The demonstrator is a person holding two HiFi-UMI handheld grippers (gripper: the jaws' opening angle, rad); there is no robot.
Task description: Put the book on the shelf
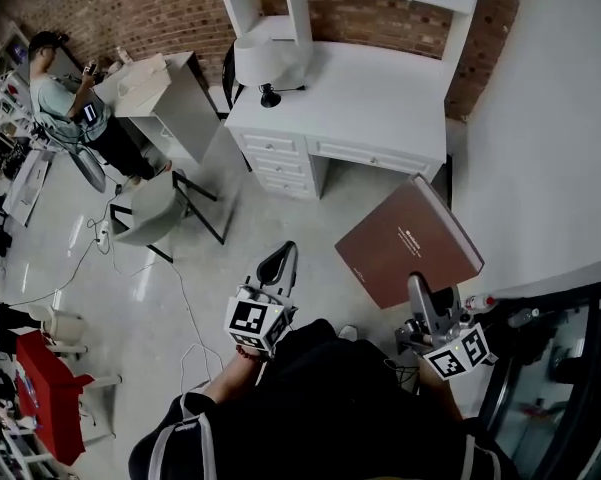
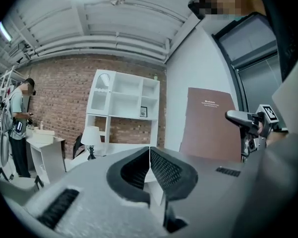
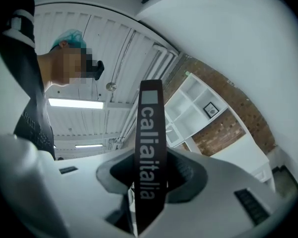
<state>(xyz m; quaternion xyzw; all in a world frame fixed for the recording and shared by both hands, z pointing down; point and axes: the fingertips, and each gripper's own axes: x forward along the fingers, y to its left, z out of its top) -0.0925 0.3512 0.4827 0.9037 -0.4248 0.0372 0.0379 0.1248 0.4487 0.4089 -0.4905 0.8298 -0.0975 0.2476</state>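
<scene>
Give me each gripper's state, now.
Left gripper: closed, nothing between the jaws.
Right gripper: closed on the brown book, held by its spine.

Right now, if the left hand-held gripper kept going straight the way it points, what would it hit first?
The left hand-held gripper would probably meet the white desk, right of the lamp; nothing shows between, though depth is unclear.
</scene>
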